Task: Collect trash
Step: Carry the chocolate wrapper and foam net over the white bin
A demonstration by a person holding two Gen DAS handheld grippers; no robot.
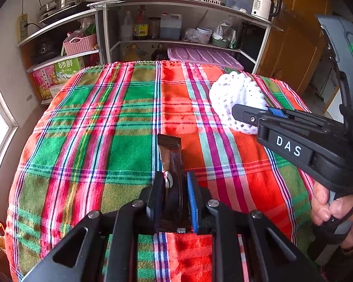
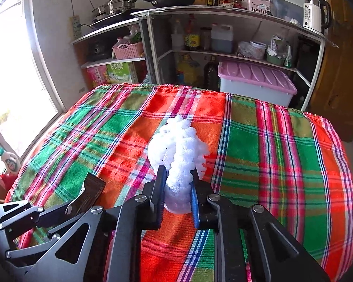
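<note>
My left gripper [image 1: 175, 183] is shut on a dark brown wrapper [image 1: 170, 151], which sticks forward from between its fingers just above the plaid tablecloth [image 1: 101, 122]. The wrapper also shows in the right wrist view [image 2: 91, 191], held by the left gripper at the lower left. My right gripper [image 2: 177, 181] is shut on a white foam fruit net [image 2: 178, 145], squeezing its near end. In the left wrist view the foam net [image 1: 233, 96] lies at the right of the table with the right gripper [image 1: 251, 115] closed on it.
The table is covered by the red, green and pink plaid cloth [image 2: 270, 145]. Behind it stand metal shelves [image 1: 176, 23] with bottles, pans, a kettle [image 1: 266, 4] and a pink-lidded bin [image 2: 256, 80]. A window is on the left.
</note>
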